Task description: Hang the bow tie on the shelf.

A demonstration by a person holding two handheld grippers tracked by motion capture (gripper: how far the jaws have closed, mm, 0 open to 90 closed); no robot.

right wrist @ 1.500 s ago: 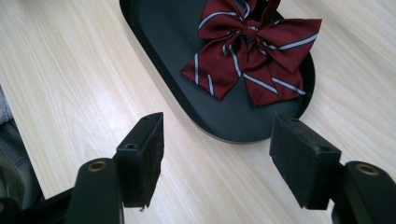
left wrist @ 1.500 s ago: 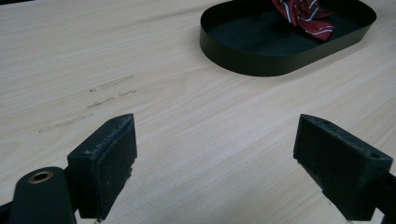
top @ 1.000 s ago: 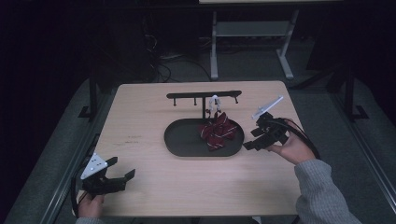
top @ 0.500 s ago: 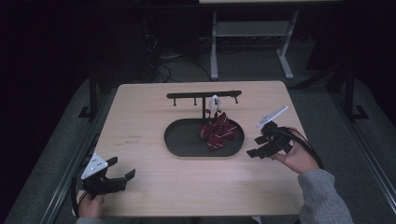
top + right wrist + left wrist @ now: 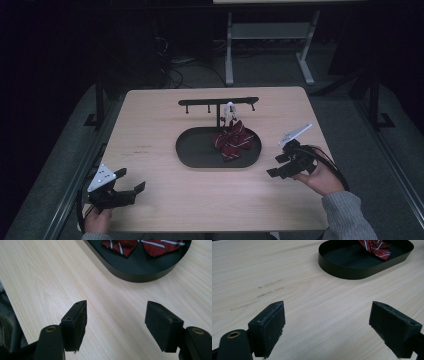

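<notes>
High view: bow tie (image 5: 233, 140) in tray (image 5: 195, 150), long axis left-right; left gripper (image 5: 131, 180), right gripper (image 5: 274, 166) spread.

A person is holding 2 grippers low over a table, 1 in each hand. The left gripper (image 5: 131, 183) is sitting near the table's front-left corner, its jaws gaping wide and pointing right. The right gripper (image 5: 276, 166) is hovering toward the right edge, jaws parted and angled left, a grey sleeve (image 5: 347, 217) covering that forearm.
</notes>
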